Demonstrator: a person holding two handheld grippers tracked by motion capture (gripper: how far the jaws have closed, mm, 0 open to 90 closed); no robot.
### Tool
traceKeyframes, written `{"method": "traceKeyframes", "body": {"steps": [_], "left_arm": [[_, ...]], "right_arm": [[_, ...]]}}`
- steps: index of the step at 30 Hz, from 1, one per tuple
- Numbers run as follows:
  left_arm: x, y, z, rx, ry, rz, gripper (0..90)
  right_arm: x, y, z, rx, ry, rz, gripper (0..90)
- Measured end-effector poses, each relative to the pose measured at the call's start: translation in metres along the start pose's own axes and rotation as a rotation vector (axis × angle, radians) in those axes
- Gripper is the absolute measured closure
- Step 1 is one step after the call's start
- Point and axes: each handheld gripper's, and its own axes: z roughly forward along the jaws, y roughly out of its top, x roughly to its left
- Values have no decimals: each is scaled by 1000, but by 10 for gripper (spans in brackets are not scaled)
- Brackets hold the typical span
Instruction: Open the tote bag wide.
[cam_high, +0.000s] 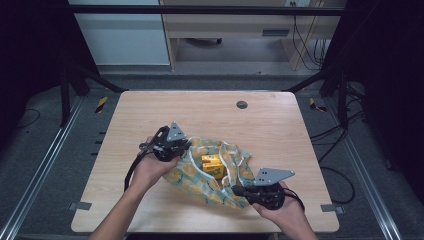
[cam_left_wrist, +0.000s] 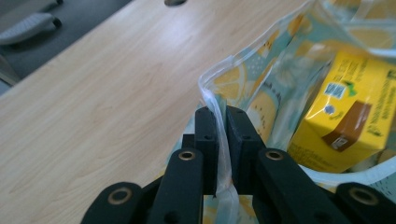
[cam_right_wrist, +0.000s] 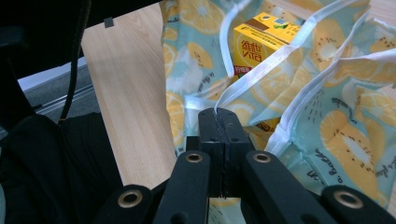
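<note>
Left gripper (cam_left_wrist: 222, 122): clamped on bag (cam_high: 197, 177) rim, far left.
Right gripper (cam_right_wrist: 223, 122): clamped on near edge.
Risk: thin rim slips free; carton (cam_high: 212, 166) tips out.

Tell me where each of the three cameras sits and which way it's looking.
High view: above the person's side, looking forward and down on the table; both forearms, left gripper and right gripper show.
Left gripper view: rides the left gripper, looking along its jaws pinching the bag rim.
Right gripper view: rides the right gripper, jaws shut on the bag's white trim.
All share the bag and the yellow carton.
</note>
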Motion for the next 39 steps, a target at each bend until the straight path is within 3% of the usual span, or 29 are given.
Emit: {"method": "traceKeyframes", "body": {"steps": [8, 12, 15, 17, 21, 24, 27, 32, 35, 39], "left_arm": [[-11, -7, -44, -144, -37, -8, 843], [-15, -15, -63, -223, -73, -45, 851], [-17, -21, -76, -265, -97, -52, 858], [-20, -28, -83, -274, -117, -35, 864], [-25, -48, -90, -258, -140, -15, 870], [-30, -67, -93, -248, -176, -10, 874], [-37, -82, -91, -227, -218, 21, 875], [-46, -104, -81, -143, -260, 69, 875], [-52, -112, -75, -86, -267, 97, 875], [-55, -119, -68, -88, -262, 84, 874]], "right_arm": [[-1, -4, -4, 11, -14, 0, 896], [-1, -9, -3, 27, -24, -3, 896], [-1, -11, -3, 30, -30, -2, 896], [-1, -12, -4, 35, -35, -3, 896], [-2, -15, -6, 40, -45, -2, 896], [-3, -18, -8, 41, -55, 1, 896], [-3, -22, -10, 48, -61, 11, 896], [-2, -29, -8, 77, -64, 13, 895], [0, -29, -6, 91, -66, 8, 892], [1, -25, -4, 99, -65, 3, 801]]}}
